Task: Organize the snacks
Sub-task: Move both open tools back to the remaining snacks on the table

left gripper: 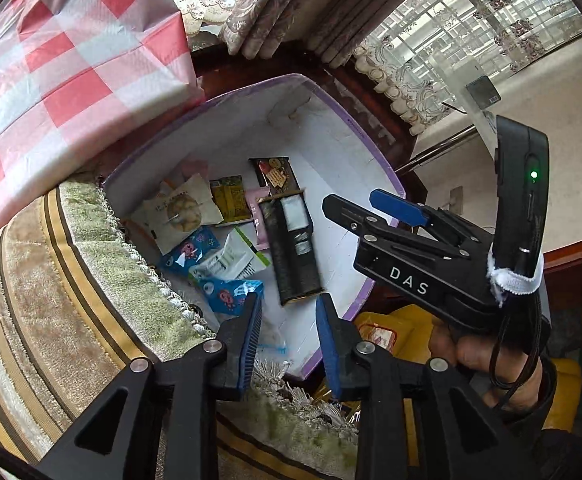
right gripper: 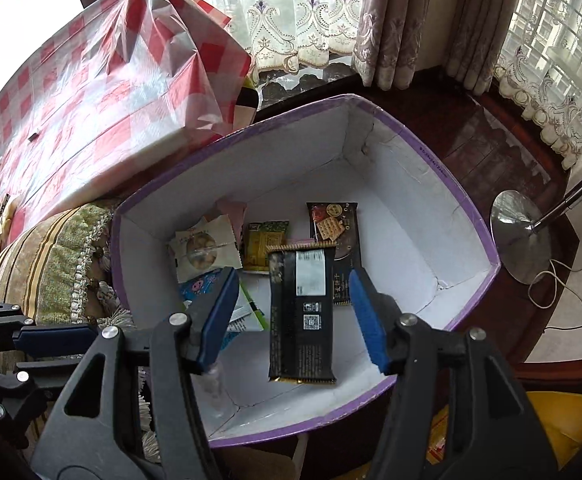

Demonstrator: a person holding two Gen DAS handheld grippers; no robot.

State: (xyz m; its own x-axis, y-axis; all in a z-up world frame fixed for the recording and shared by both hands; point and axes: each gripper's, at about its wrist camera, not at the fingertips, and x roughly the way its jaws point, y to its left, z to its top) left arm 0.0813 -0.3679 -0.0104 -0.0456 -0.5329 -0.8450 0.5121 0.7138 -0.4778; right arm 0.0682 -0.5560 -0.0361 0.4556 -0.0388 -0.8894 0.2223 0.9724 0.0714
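Note:
A purple-rimmed white box [left gripper: 375, 160] [right gripper: 487, 240] holds several snack packets. A long black packet [left gripper: 293, 252] [right gripper: 301, 316] lies in it, next to a round-cookie packet [left gripper: 183, 212] [right gripper: 203, 250], a green-yellow packet [left gripper: 231, 200] [right gripper: 261, 244], a dark cracker packet [left gripper: 275, 172] [right gripper: 337, 228] and blue cartoon packets [left gripper: 189, 250]. My left gripper [left gripper: 289, 338] is open and empty over the box's near edge. My right gripper [right gripper: 293, 316] is open above the black packet, apart from it. It also shows in the left wrist view [left gripper: 367, 208].
A red-and-white checked cloth [left gripper: 51, 60] [right gripper: 91, 100] covers a table at left. A fringed striped cushion [left gripper: 71, 300] [right gripper: 59, 264] borders the box. Yellow packaging [left gripper: 403, 328] lies at right. A lamp base [right gripper: 521, 236] stands on the dark wood floor by curtains.

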